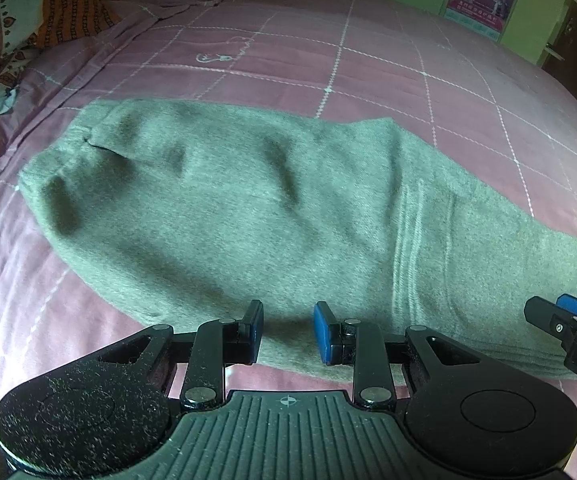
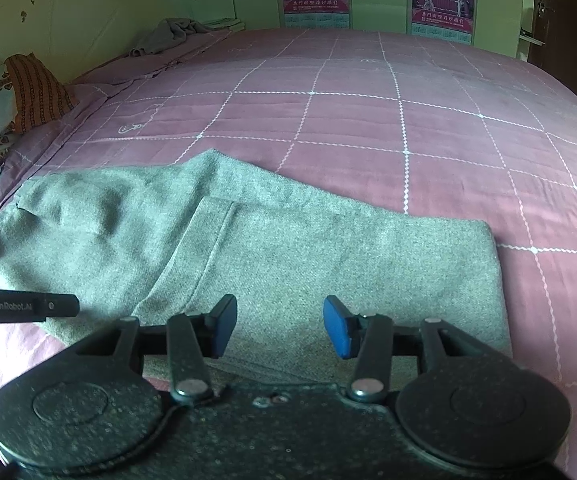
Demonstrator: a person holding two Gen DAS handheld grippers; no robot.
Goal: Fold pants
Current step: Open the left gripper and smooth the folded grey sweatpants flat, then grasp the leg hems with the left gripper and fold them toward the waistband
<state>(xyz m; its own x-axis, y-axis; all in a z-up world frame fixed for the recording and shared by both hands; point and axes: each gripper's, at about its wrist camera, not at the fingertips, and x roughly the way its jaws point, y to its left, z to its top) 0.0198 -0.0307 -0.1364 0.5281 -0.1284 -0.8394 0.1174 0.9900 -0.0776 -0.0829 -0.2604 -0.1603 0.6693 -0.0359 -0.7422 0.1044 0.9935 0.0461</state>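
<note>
Pants (image 1: 248, 208) lie flat on the pink checked bedsheet (image 1: 368, 64), near the front edge of the bed, waist end toward the patterned pillow (image 1: 0, 24) side. Grey knit fabric. Legs look already stacked one over the other, and the leg end is doubled back: the right wrist view shows a hemmed cuff edge (image 2: 216, 232) lying on top of the upper part, with a fold line at the right end (image 2: 488, 264). So I'd judge at least one lengthwise fold and one crosswise fold done.

Left to do, by my read: one more crosswise fold to get a compact packet, plus smoothing. The waist half still shows several soft wrinkles (image 1: 280, 168).

Left gripper (image 1: 288, 334): jaws parted to a medium gap, holding nothing, hovering at the near edge of the cloth. Right gripper (image 2: 280, 330): jaws apart a bit wider, also empty, over the near edge of the folded-back section. Its tip shows at the right edge of the left wrist view, so the two sit side by side.

Crumpled grey cloth (image 2: 168, 36) at the far corner of the bed, well apart, not involved.
</note>
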